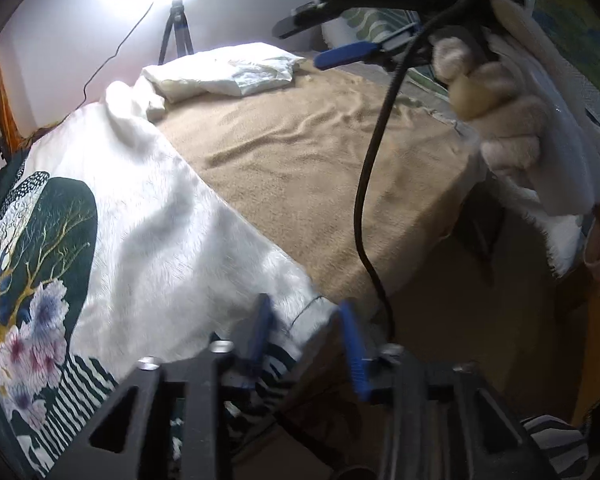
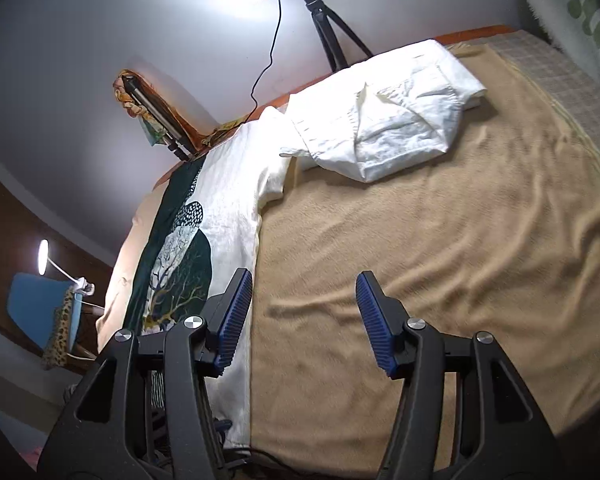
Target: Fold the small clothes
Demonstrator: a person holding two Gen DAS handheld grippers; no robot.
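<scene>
Folded white cotton garment rests on the tan bed blanket — done. Printed white cloth remains unfolded: left tongs straddle its corner, not visibly clamped; right tongs released, empty.

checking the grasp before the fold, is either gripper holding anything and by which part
The left gripper has the near corner of the white printed cloth between its fingers; whether they pinch it cannot be told. The right gripper is open and holds nothing.

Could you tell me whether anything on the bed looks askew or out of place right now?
Yes: the printed cloth hangs over the near edge of the tan blanket with its far corner bunched up. Behind it, the white garment lies crumpled, not folded. Nothing looks spilled or damaged.
</scene>
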